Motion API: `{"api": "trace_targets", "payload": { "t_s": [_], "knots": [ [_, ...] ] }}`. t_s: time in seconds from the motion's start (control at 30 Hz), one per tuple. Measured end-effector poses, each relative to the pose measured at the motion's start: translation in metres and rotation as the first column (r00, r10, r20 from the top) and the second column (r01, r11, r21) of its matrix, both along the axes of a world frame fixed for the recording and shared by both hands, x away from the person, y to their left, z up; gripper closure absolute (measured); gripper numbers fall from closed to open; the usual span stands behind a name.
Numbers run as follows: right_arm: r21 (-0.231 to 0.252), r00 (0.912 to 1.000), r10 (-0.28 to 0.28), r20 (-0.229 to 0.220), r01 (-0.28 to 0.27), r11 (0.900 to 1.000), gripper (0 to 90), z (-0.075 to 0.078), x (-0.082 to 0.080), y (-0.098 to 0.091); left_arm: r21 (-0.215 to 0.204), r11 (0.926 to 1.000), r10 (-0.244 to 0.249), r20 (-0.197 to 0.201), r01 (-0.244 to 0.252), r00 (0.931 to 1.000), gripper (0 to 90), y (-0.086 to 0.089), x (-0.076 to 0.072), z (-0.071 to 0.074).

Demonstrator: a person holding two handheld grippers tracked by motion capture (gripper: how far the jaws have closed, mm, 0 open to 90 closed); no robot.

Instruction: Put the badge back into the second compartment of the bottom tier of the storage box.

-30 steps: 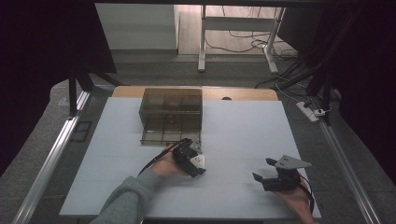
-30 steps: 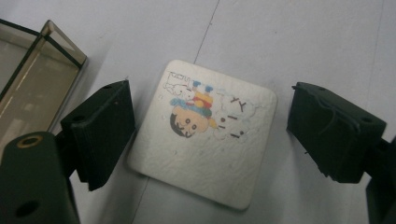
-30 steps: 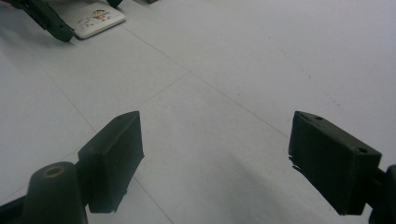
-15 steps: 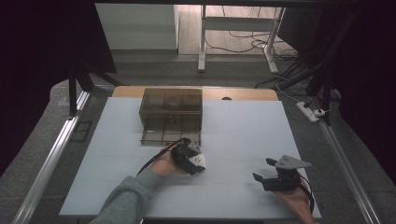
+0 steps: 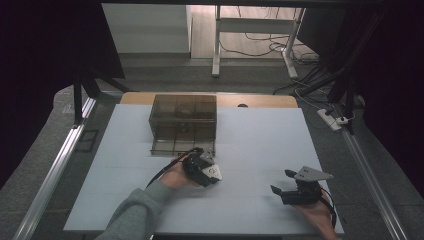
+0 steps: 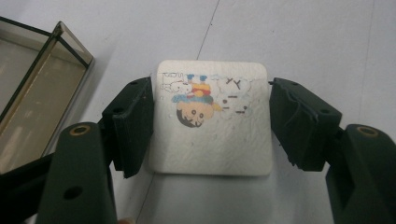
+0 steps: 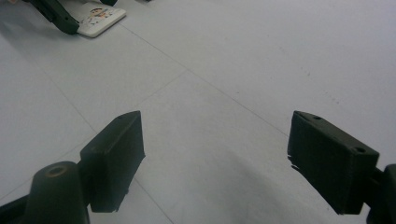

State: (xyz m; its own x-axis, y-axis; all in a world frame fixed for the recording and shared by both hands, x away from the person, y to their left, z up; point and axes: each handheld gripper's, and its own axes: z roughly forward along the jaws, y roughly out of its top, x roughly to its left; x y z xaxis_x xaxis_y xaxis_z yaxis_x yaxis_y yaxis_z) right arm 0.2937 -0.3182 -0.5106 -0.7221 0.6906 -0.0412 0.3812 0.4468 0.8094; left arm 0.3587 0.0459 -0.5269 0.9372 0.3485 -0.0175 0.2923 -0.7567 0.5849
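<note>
Left gripper [image 6: 212,126] clamps white tile's [image 6: 212,130] edges (seemingly).

Ahead of my left tool [image 5: 214,173]: smoked plastic box [image 5: 183,123] stands close, blocking forward travel.
Between my tools: bare desk [image 5: 260,140], open passage.
Around my right tool [image 5: 281,183]: open desk on all sides.

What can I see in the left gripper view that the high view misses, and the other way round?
The left gripper view reveals the cartoon print on the white square pad, with the left gripper shut on its sides. The high view adds the person's grey sleeve, the right gripper with open jaws, and the whole table. Both show the pad and the smoky clear box beside it.
</note>
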Motion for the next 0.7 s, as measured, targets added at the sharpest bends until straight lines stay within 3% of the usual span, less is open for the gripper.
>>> {"api": "trace_targets", "payload": {
  "t_s": [0.27,0.4,0.7],
  "knots": [
    [-0.003,1.0,0.002,-0.001,-0.002,1.0,18.7,0.0,0.0,0.0,-0.004,0.9998,0.018,0.004,-0.018,0.9998,32.8,0.002,0.001,0.001],
    [-0.002,1.0,0.002,-0.002,-0.002,1.0,18.7,0.0,0.0,0.0,-0.039,0.9989,0.025,-0.005,-0.025,0.9997,32.7,0.005,0.002,0.004],
    [-0.002,1.0,0.001,-0.001,-0.001,1.0,18.7,0.0,0.0,0.0,-0.074,0.9968,0.03,0.012,-0.029,0.9995,32.8,0.009,0.0,0.013]
  ]
}}
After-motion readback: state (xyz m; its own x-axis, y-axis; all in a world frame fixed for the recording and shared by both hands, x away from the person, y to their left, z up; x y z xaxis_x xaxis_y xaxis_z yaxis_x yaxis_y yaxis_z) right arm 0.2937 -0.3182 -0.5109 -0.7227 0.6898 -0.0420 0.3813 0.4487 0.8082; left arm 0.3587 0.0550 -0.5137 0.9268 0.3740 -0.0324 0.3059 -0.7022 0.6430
